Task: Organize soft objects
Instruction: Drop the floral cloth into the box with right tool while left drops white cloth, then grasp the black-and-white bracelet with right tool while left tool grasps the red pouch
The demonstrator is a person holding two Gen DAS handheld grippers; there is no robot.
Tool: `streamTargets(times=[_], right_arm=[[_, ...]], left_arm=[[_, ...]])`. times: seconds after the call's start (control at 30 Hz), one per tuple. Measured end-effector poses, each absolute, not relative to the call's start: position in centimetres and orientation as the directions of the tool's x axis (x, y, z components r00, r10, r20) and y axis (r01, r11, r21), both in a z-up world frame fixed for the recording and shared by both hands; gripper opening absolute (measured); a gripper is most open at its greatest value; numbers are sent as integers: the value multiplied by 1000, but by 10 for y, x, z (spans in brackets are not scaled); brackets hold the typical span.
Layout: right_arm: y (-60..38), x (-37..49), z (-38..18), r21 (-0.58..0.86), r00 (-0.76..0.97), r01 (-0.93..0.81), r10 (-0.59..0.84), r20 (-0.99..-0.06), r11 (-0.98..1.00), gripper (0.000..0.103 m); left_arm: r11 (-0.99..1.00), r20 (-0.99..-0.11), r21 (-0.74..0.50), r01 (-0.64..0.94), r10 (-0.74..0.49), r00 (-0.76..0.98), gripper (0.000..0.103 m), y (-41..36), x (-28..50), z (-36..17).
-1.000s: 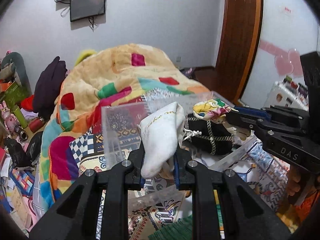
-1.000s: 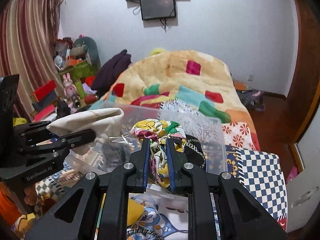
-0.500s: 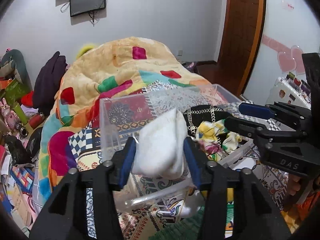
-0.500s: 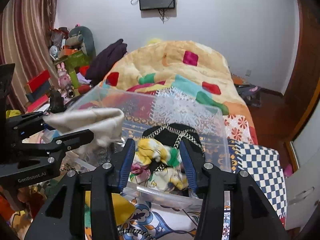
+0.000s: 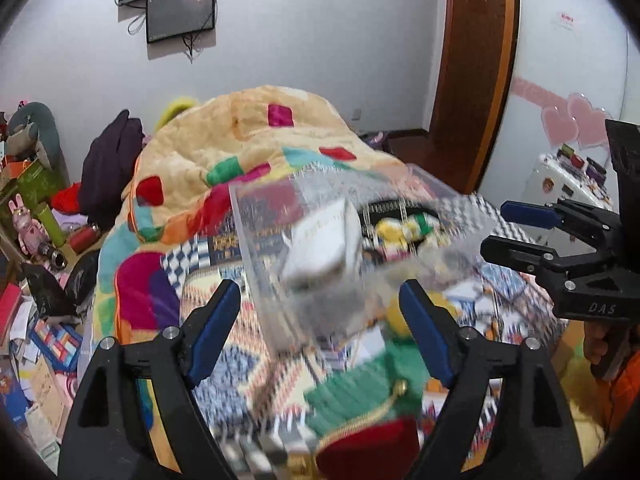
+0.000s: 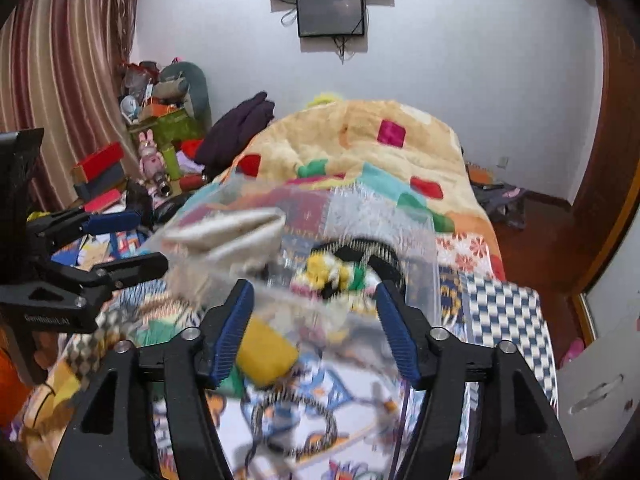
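A clear plastic bin stands on the bed; it also shows in the right wrist view. A white sock lies in the bin's left part, also seen from the right wrist. A yellow floral cloth lies on a black chained pouch inside the bin. My left gripper is open and empty, just before the bin. My right gripper is open and empty at the bin's near wall. Both views are blurred.
A patchwork quilt is heaped behind the bin. A yellow soft item, a green cloth and a red pouch lie on the patterned bedspread. Clutter fills the floor at left. A wooden door is at right.
Both grippers opened and let go: the white sock and the floral cloth dropped into the bin. Both grippers have since drawn back and opened wider.
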State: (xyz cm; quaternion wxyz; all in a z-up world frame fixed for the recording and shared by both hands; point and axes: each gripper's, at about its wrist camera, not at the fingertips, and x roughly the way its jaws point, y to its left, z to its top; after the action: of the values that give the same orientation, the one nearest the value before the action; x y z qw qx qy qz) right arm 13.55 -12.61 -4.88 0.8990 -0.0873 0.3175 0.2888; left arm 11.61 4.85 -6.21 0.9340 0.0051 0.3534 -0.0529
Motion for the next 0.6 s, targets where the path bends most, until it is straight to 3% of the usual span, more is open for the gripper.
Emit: streamTargets(times=[0.07, 0.43, 0.6], right_arm=[[-128, 129, -57, 25, 621, -574, 455, -638, 819, 70], [-132, 113, -115, 83, 484, -577, 423, -766, 812, 70], [-122, 114, -128, 45, 469, -586, 384, -795, 809, 70]], left_arm=[[994, -678, -36, 104, -101, 728, 82, 47, 105, -68], [988, -768, -124, 93, -155, 622, 83, 39, 67, -115], [988, -781, -123, 88, -151, 606, 83, 32, 57, -128]])
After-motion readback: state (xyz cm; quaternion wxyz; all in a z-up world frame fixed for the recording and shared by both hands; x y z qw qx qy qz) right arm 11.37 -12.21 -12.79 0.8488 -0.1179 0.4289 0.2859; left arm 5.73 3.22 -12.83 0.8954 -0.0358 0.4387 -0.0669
